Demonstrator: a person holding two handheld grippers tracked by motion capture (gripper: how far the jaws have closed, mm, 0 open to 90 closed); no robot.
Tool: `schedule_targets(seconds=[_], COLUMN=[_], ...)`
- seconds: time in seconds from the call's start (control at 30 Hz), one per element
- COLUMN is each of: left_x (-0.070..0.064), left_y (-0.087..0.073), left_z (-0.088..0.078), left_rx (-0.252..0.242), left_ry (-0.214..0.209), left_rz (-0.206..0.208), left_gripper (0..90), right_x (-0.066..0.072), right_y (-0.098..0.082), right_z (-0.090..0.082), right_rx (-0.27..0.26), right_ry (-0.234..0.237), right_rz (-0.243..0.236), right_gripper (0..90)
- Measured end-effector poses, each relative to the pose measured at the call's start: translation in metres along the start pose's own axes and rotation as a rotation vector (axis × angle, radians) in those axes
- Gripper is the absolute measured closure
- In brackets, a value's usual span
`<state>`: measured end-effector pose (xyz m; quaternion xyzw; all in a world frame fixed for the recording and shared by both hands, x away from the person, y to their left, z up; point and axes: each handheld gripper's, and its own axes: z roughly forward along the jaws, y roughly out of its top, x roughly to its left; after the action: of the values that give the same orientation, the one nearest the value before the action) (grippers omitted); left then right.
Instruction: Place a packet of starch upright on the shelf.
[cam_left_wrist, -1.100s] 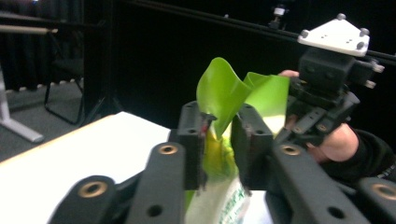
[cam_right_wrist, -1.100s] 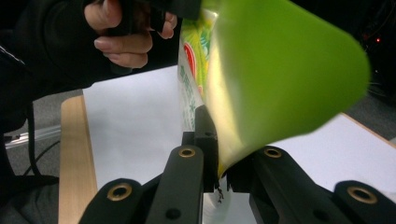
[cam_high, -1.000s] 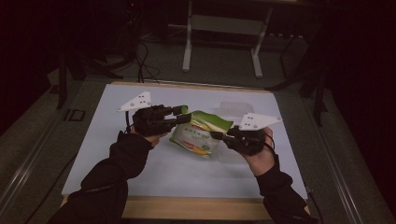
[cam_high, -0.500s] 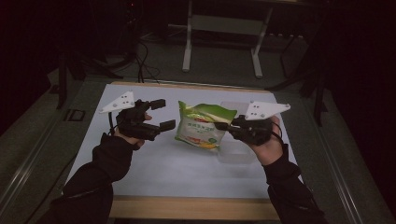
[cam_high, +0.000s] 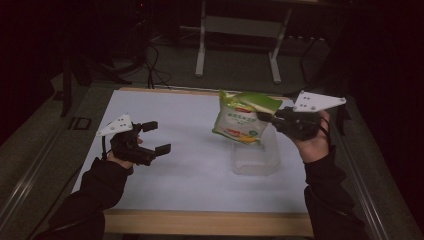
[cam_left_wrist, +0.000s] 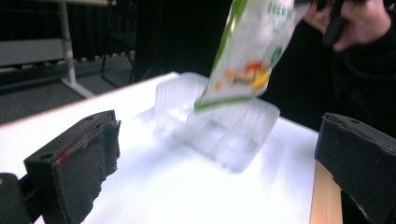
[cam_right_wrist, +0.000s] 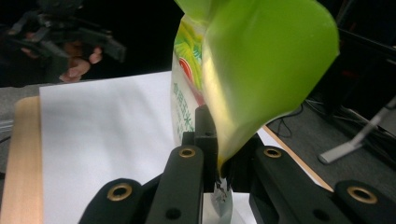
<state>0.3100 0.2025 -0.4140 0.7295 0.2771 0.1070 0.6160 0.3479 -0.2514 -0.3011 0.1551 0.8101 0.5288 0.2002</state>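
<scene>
Right hand-held gripper is clamped on the snack bag, hanging it just above the clear plastic container. Left hand-held gripper has just been opening, jaws wide and empty. Next, probably: lower the bag into the container, then release.

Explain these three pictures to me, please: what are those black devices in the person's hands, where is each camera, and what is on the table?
A person holds a hand-operated two-jaw gripper in each hand; there is no robot arm. One camera looks down from above the table; the other two ride on the grippers and look along their black jaws. The left gripper has just been opening and now stands open with nothing between its jaws. The right gripper is shut on the top edge of a green and white snack bag, which hangs in the air over a clear plastic container. The container rests on the white table. The left gripper view shows the bag's lower end just above the container.
</scene>
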Motion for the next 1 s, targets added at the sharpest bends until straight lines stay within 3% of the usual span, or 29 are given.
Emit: schedule_targets(seconds=[0.1,0.17,0.37,0.5,0.73,1.0], left_x=[0.003,0.005,0.010,0.010,0.009,0.011], left_y=[-0.007,-0.011,-0.020,-0.026,-0.034,-0.040], left_z=[-0.004,-0.008,-0.015,-0.014,-0.009,-0.009], left_rx=[0.000,-0.005,-0.011,-0.005,0.023,0.010], left_ry=[0.016,0.049,0.105,0.087,0.078,0.077], left_rz=[-0.011,-0.010,-0.019,-0.015,0.000,-0.013], left_gripper=[0.4,0.4,0.4,0.4,0.4,0.4], right_x=[-0.013,-0.021,-0.038,-0.047,-0.054,-0.061], right_y=[-0.007,-0.014,-0.034,-0.047,-0.055,-0.066], right_z=[-0.008,-0.012,-0.014,-0.008,0.006,0.015], right_rx=[0.007,0.013,0.049,0.061,0.080,0.077], right_ry=[-0.013,-0.024,-0.049,-0.048,-0.042,-0.049], right_rz=[0.021,0.037,0.078,0.111,0.125,0.156], right_gripper=[85.4,85.4,85.4,85.4,85.4,85.5])
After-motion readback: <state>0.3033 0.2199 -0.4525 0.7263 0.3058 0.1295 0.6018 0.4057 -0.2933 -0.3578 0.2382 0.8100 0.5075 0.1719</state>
